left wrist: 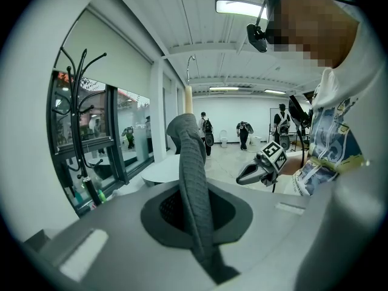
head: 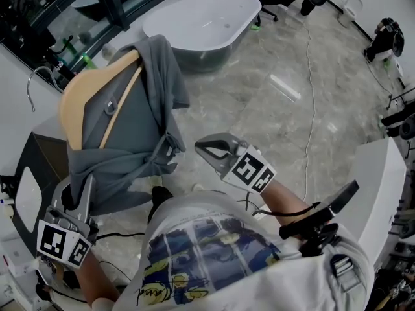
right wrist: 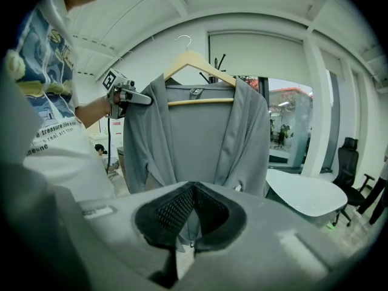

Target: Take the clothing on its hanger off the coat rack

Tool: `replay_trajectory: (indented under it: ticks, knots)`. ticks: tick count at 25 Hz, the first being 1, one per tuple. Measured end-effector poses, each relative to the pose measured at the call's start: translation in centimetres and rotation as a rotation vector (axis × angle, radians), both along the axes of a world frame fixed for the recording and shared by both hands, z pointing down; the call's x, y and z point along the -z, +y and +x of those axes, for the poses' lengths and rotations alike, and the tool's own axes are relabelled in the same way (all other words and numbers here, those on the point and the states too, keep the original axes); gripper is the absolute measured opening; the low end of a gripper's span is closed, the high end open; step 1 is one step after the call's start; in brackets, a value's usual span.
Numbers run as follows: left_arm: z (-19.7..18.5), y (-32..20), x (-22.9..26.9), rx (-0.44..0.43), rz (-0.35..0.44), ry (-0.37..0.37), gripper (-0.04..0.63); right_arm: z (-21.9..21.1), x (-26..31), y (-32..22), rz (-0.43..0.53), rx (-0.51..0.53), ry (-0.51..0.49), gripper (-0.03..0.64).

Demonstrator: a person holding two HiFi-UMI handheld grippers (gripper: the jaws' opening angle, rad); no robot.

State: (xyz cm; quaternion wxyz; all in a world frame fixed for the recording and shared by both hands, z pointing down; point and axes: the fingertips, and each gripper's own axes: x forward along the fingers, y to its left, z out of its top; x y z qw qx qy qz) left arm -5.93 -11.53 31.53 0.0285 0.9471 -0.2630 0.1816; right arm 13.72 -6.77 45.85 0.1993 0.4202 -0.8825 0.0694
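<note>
A grey garment (head: 139, 118) hangs on a wooden hanger (head: 81, 89) whose metal hook (head: 31, 86) is free in the air, off the rack. My left gripper (head: 83, 196) is shut on the garment's lower fabric at the lower left. In the left gripper view a band of grey fabric (left wrist: 193, 180) rises from between the jaws of the left gripper (left wrist: 197, 226). My right gripper (head: 202, 148) is shut and empty, just right of the hem. In the right gripper view the garment (right wrist: 197, 135) hangs ahead of the right gripper (right wrist: 191, 223). The black coat rack (left wrist: 79, 102) stands by the window.
A white oval table (head: 201, 15) stands beyond the garment on the marble floor. A cable (head: 311, 89) runs across the floor. A white counter (head: 382, 173) curves along the right, and office chairs (head: 389, 37) stand at the far right. Several people (left wrist: 242, 132) stand far off.
</note>
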Motion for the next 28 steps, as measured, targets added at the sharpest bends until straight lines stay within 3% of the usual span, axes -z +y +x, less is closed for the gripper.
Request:
replay_trajectory:
  ticks: [24,28]
  knots:
    - [-0.6,-3.8,-1.1,0.014,-0.032,-0.012,0.005,-1.1,-1.2,-3.0,-0.024,0.032,0.011,0.002]
    - [-0.5,-4.4,-2.1,-0.015,-0.085,0.020,0.005,-0.6,-2.3,-2.0,-0.054,0.003,0.017,0.002]
